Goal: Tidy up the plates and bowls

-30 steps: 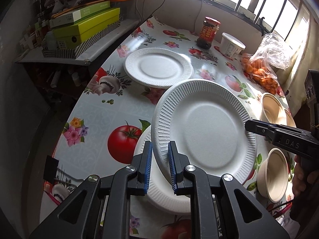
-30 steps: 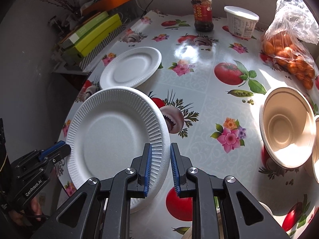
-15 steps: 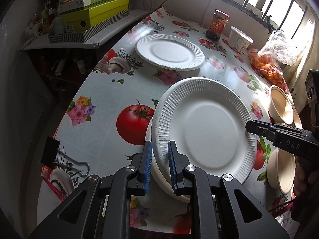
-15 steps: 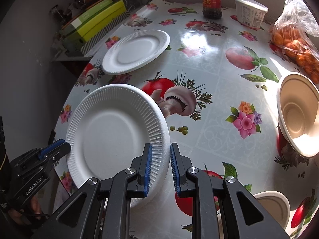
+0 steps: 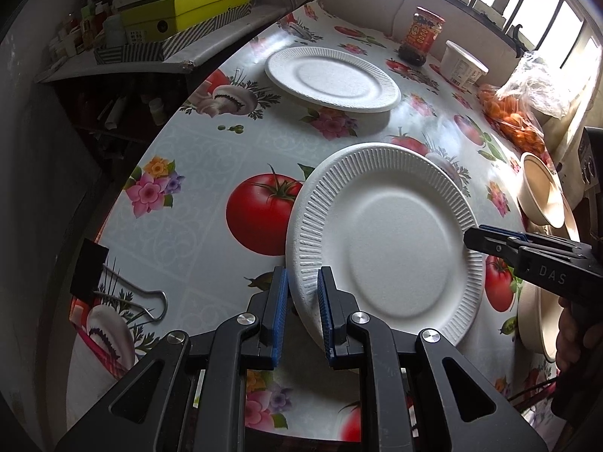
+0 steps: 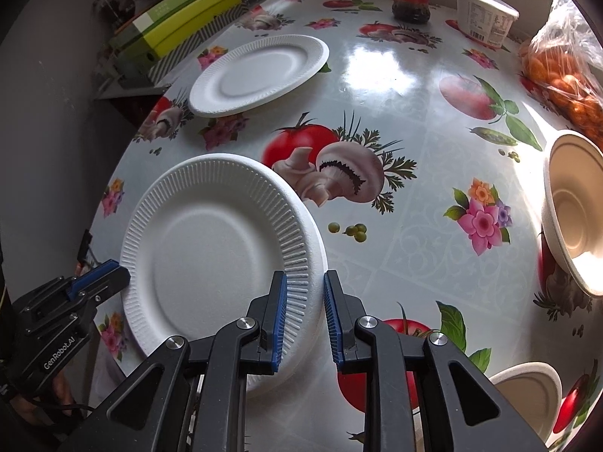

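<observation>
A white ribbed foam plate [image 5: 388, 241] lies near the table's front edge, on another plate whose rim shows under it in the right wrist view [image 6: 222, 248]. My left gripper [image 5: 303, 316] straddles its near rim with a gap on both sides, open. My right gripper [image 6: 303, 316] straddles the opposite rim, also slightly open. A second white plate [image 5: 331, 77] lies farther back [image 6: 260, 73]. Beige bowls sit at the right: one tilted [image 6: 576, 211], one at the front [image 6: 527, 395].
A sauce jar [image 5: 422, 34], a white tub [image 5: 461, 66] and a bag of oranges [image 5: 516, 124] stand at the back right. A binder clip [image 5: 90, 275] lies at the front left edge. Stacked boxes [image 5: 181, 11] sit on a shelf at the left.
The held plate came down from its tilted, lifted pose and now lies flat on the lower plate. Both grippers' jaws have opened slightly off its rim.
</observation>
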Tool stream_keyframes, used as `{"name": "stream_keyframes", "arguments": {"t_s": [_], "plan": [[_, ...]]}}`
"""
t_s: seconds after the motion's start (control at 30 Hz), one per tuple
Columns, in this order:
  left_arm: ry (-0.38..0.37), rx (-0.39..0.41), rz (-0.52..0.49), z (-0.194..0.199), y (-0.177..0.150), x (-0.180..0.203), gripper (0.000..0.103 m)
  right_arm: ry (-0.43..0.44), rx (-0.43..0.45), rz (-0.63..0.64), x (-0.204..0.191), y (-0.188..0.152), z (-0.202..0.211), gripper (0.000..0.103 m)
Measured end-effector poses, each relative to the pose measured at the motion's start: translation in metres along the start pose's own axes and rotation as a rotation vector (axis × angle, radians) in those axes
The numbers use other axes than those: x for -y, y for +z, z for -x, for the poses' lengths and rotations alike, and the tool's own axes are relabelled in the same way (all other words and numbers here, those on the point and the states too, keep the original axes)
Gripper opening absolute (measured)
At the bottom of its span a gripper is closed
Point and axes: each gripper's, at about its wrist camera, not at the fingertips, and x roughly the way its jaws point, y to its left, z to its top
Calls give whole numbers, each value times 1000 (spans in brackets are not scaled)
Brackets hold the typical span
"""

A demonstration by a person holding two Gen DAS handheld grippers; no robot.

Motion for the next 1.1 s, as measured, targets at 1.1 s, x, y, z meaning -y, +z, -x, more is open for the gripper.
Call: {"name": "stream_keyframes", "arguments": {"t_s": [1.1], "plan": [[-8,29,-31,5,-2,5,21,8,-1,-6,1,4,-4,33]]}}
